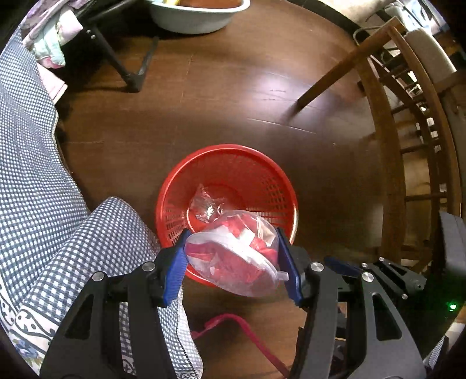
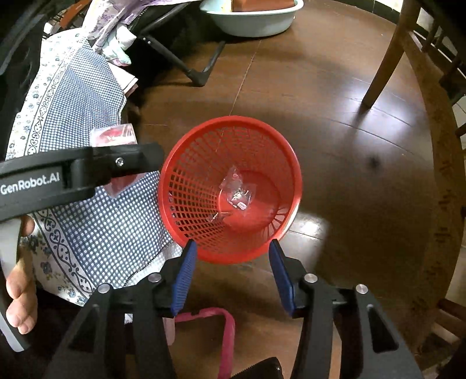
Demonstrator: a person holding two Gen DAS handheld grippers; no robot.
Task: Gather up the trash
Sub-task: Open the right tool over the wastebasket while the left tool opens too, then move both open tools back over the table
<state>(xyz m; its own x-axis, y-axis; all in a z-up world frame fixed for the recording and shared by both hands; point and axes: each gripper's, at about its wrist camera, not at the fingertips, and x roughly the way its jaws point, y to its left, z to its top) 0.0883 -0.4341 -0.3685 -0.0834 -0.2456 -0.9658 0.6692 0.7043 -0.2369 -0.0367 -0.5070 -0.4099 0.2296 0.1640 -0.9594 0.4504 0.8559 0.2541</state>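
A red mesh basket (image 1: 230, 163) stands on the dark wooden floor. A crumpled clear wrapper (image 1: 205, 204) lies at its bottom. My left gripper (image 1: 233, 236) is shut on a clear plastic pack with red and white scraps (image 1: 233, 253), held over the basket's near rim. In the right wrist view the basket (image 2: 233, 140) and wrapper (image 2: 237, 194) sit just ahead of my right gripper (image 2: 233, 243), which is open with nothing between its blue pads. The left gripper (image 2: 137, 160) shows side-on at the left with the pack (image 2: 113, 135).
A blue checked cloth (image 2: 96, 210) hangs left of the basket. A pale basin (image 1: 192, 17) and black folding legs (image 1: 128, 73) stand at the back, a wooden chair (image 1: 387, 116) on the right. A pink strap (image 2: 227, 335) lies on the floor. A person's hand (image 2: 20, 291) grips the left handle.
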